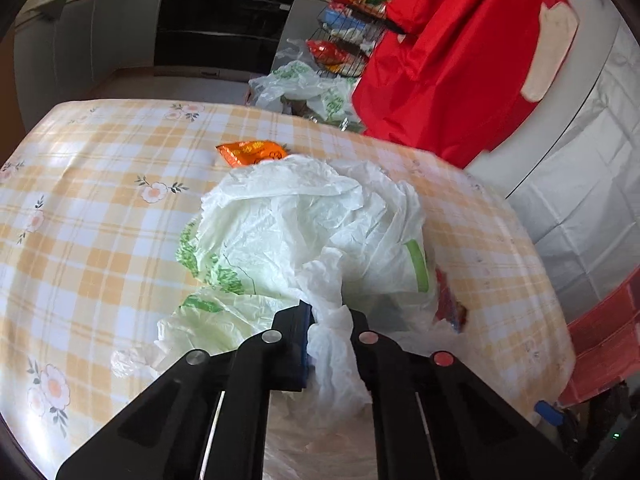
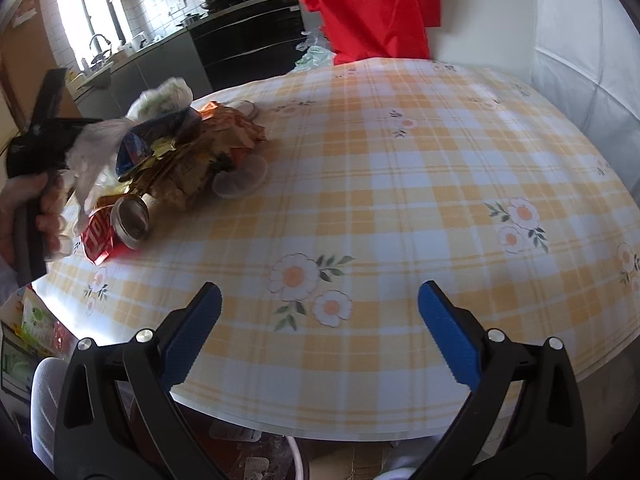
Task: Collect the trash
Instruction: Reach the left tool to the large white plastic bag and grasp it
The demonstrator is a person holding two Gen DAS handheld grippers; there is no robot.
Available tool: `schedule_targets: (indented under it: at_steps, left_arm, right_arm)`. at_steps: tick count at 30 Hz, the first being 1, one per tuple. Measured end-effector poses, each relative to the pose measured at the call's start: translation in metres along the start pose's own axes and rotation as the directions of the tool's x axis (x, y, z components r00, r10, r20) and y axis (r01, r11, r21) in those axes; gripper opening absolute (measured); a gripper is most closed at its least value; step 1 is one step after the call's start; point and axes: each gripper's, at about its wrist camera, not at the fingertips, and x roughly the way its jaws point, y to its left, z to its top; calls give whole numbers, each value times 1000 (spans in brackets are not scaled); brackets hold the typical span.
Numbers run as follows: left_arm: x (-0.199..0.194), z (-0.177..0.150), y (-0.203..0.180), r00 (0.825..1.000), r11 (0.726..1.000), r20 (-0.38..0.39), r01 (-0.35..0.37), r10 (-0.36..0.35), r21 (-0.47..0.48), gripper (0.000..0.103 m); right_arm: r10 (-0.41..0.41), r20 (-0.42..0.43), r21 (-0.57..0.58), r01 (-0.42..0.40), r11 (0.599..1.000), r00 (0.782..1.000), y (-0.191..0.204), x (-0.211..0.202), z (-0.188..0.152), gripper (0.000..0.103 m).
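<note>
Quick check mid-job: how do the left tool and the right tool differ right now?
The left tool is shut on a twisted bit of the white plastic bag; the right tool stands wide open with nothing between its blue pads. The left tool sits at the trash pile, while the right tool hangs over bare checked tablecloth at the near edge. Both point down toward the table.

Thin crinkled plastic bag [image 1: 304, 220]; glossy checked tablecloth [image 1: 100, 208]; shiny metal can [image 2: 120, 228]; crumpled foil wrappers [image 2: 200, 152].
</note>
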Motion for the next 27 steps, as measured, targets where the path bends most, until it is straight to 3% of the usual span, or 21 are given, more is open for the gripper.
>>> schedule_targets:
  at_steps: [3,8,12,13,15,18,21,25,27]
  left_arm:
    - [-36,1,4,996,997,61,67,-65,-28,8]
    - [-93,6,6,977,994,188,106,-102,-11,8]
    - [-131,-8,14,960,998,272,55,-62,34,8]
    - [-141,-17,20,956,999,291,24,-35,43,8]
    - [-151,-31,30,950,999,312,-13,0,39,8]
    - [-163,-57,59,944,998,323,-59,59,-11,8]
    - [-167,-72,85,947,995,310,-59,81,-78,8]
    - [-175,-89,113,944,982,314,-38,96,-185,8]
    - [-176,-97,118,943,978,316,-40,104,-203,8]
  right_arm:
    - [15,4,-19,-14,1000,1000,9,1,4,97]
    - [44,18,-123,-41,992,999,28,11,21,96]
    - [66,-2,-228,-65,972,998,41,39,47,94]
    - [72,-15,-244,-74,967,997,42,47,53,88]
    - [80,-62,-283,-94,955,995,50,69,67,85]
    - [54,-115,-343,-91,935,992,64,101,79,84]
    - [27,-143,-390,-81,917,989,79,126,87,84]
    - [26,-157,-377,-84,922,987,88,143,93,83]
    - [29,-167,-372,-90,924,986,92,149,95,78]
